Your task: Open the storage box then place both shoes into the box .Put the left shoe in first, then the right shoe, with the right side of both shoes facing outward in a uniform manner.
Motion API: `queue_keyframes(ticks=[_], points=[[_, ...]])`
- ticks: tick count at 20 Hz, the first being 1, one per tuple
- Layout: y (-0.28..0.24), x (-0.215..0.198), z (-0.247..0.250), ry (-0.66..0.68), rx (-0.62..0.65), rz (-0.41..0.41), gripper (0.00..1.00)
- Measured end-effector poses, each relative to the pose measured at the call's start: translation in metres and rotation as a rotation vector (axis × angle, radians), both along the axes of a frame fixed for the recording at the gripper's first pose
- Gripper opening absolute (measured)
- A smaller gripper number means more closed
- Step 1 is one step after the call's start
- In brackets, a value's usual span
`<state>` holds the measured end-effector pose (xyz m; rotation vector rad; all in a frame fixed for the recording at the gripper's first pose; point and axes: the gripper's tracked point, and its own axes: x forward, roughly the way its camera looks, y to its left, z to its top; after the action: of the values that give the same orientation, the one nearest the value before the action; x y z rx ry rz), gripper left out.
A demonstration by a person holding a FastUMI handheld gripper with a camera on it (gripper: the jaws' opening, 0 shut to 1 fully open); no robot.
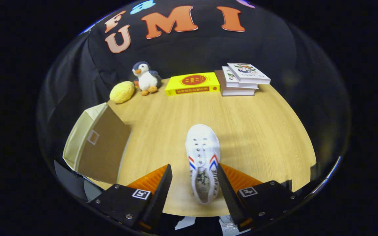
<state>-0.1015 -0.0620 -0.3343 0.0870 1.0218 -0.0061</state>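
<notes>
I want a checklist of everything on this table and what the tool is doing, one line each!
Surface: wooden table, bare around the shoe.
Job's things: white sneaker lies between the tool's fingers, toe pointing away; the right finger looks to touch its side, the left finger stands apart. Storage box sits beyond the left finger, beige with a brown panel; I cannot tell if it is open.
Clutter: yellow plush, penguin toy, yellow book and a stack of books along the far edge.
Grippers: tool open around the sneaker.
Cables: nothing seen.
Surroundings: black cloth wall behind the table.
</notes>
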Motion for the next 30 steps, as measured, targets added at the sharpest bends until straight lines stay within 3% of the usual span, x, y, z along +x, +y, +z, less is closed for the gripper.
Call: queue_keyframes(ticks=[3, 6, 10, 14, 15, 20, 22, 30], points=[[-0.026, -0.018, -0.045, 0.097, -0.022, -0.011, 0.77], [-0.022, -0.018, -0.069, 0.136, 0.065, -0.015, 0.69], [-0.017, -0.008, -0.083, 0.171, 0.221, -0.084, 0.62], [-0.013, -0.008, -0.083, 0.179, 0.261, -0.067, 0.38], [-0.014, -0.007, -0.084, 0.18, 0.261, -0.073, 0.37], [-0.013, -0.005, -0.08, 0.191, 0.318, -0.174, 0.12], [-0.006, -0.006, -0.076, 0.188, 0.303, -0.195, 0.08], [0.042, 0.033, -0.003, 0.082, 0.334, -0.134, 0.07]])
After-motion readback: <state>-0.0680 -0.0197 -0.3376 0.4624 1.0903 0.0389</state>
